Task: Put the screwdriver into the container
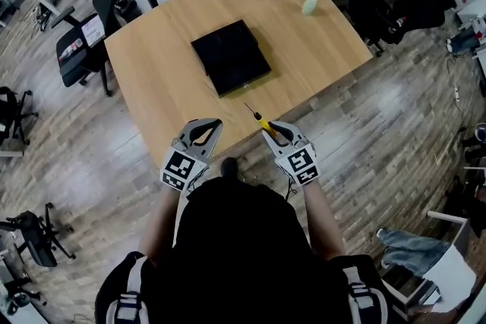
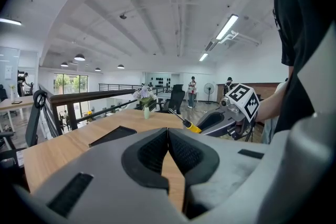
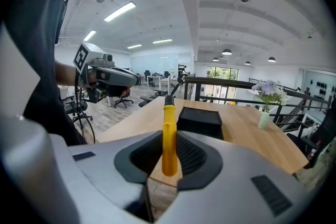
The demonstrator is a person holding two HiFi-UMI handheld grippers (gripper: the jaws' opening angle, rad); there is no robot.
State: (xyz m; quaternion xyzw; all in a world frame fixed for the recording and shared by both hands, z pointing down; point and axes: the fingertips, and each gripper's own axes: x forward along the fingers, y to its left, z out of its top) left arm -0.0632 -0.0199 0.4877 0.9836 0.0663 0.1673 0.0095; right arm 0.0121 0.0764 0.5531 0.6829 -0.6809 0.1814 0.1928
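Yellow-handled screwdriver [image 3: 168, 136]; dark thin shaft.

Left gripper [image 2: 168, 135] jaws together, empty; right gripper [image 3: 169, 150] jaws clamped on screwdriver [image 3: 169, 136].

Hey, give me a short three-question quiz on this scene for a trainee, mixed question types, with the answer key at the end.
1. True or false: the screwdriver already lies inside the black container.
2. The right tongs hold: A nothing; B the screwdriver; C a pen.
3. Fill in: the left tongs are shut and ___.
Key: 1 false; 2 B; 3 empty.
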